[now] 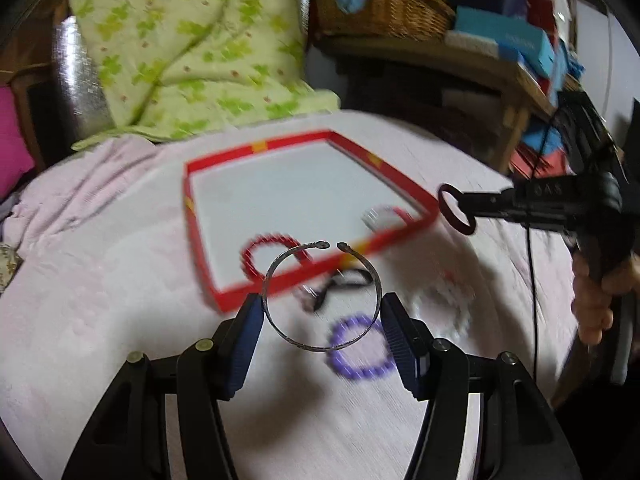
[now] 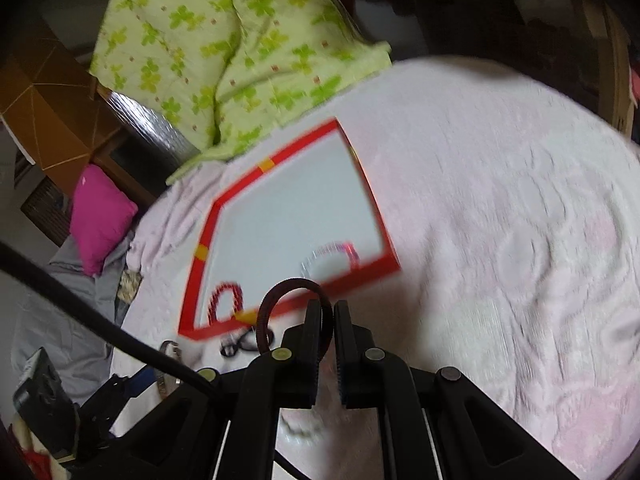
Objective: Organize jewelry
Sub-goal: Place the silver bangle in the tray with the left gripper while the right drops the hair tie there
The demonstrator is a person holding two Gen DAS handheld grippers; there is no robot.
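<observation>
Both grippers are black, with ribbed dark blue pads (image 1: 245, 344) on the left gripper (image 1: 320, 332), round brass-coloured screws (image 1: 205, 345), and a black cable (image 2: 100, 330).

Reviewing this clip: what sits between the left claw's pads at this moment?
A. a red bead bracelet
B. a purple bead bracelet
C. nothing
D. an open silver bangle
D: in the left wrist view the left claw grips an open silver bangle across its width, while the purple bead bracelet lies on the pink cover below and the red bead bracelet lies inside the red tray.
</observation>
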